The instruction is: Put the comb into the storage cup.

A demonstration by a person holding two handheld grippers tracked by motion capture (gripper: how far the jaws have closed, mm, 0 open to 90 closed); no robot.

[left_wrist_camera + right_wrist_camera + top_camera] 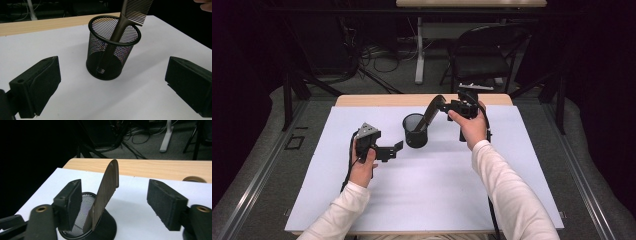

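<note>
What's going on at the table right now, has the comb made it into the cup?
Yes. The comb stands handle-down in the black mesh cup on the white mat, leaning on the rim with its teeth sticking out the top. The right gripper has its jaws apart on either side of the comb, neither pad pressing on it. The left gripper waits open beside the cup, touching nothing.
</note>
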